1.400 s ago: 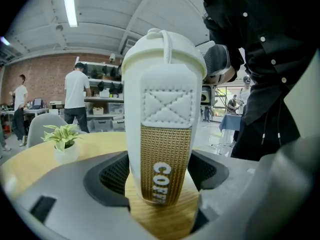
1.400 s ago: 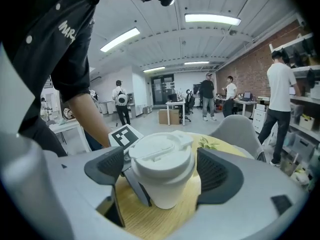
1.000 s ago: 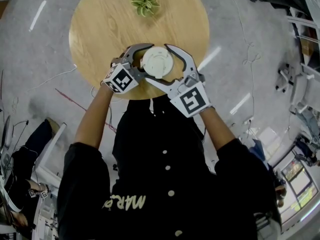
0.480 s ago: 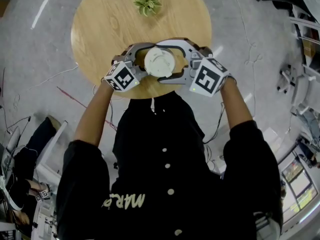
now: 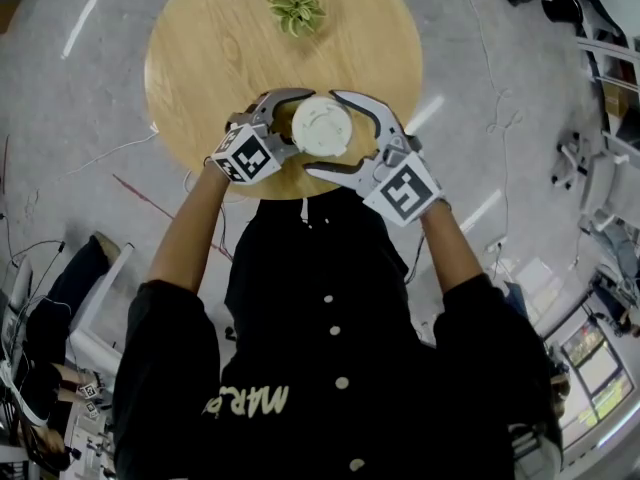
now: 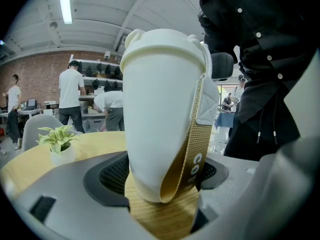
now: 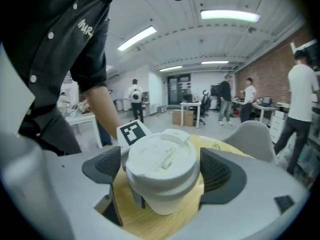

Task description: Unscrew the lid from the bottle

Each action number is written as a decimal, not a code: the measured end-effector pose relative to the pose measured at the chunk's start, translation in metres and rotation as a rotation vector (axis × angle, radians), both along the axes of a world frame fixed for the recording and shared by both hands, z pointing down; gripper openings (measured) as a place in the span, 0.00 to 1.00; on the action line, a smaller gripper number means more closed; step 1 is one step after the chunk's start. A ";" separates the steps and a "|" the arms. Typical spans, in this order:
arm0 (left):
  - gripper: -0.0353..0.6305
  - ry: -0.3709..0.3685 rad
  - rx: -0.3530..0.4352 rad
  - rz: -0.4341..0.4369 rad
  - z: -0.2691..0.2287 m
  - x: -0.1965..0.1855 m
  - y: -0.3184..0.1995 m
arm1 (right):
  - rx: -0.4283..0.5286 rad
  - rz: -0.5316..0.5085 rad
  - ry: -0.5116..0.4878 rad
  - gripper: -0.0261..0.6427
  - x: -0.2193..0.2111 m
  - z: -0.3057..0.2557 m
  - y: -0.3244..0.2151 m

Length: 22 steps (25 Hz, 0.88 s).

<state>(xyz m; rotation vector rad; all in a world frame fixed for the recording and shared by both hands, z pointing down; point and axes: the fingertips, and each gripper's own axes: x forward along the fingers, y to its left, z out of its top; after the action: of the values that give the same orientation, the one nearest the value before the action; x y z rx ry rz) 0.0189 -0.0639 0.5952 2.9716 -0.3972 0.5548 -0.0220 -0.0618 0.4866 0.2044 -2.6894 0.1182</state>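
A white bottle (image 5: 321,126) with a white lid (image 7: 161,165) stands on the round wooden table (image 5: 210,58), near its front edge. A tan strap (image 6: 192,149) hangs down the bottle's side. My left gripper (image 5: 292,124) is shut on the bottle's lower body (image 6: 155,134), with a pad pressed against each side. At lid height my right gripper (image 7: 161,171) has one pad on either side of the lid. Its jaws are opening, and a thin gap shows between each pad and the lid.
A small potted plant (image 5: 295,10) stands at the table's far side and also shows as the plant (image 6: 59,139) in the left gripper view. The table's front edge lies just below both grippers. Several people, desks and a grey chair (image 7: 252,134) are in the background.
The right gripper swung round the lid to the right half a second ago, then swung back toward me. Its jaws now stand wider. The left gripper and bottle stayed put.
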 end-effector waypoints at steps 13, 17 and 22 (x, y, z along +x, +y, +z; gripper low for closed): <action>0.59 -0.004 -0.001 0.014 0.001 0.000 -0.001 | 0.090 -0.247 0.023 0.71 -0.001 0.006 0.003; 0.59 -0.006 -0.001 0.013 0.002 0.001 -0.002 | 0.093 -0.431 0.063 0.71 0.000 0.009 0.006; 0.59 -0.008 -0.004 0.016 0.004 0.001 -0.001 | 0.057 -0.344 0.063 0.75 0.004 0.010 0.005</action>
<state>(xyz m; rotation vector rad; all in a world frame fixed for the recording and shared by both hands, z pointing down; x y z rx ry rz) 0.0197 -0.0651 0.5994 2.9718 -0.3729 0.5684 -0.0179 -0.0568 0.4965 -0.2340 -2.6220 -0.0685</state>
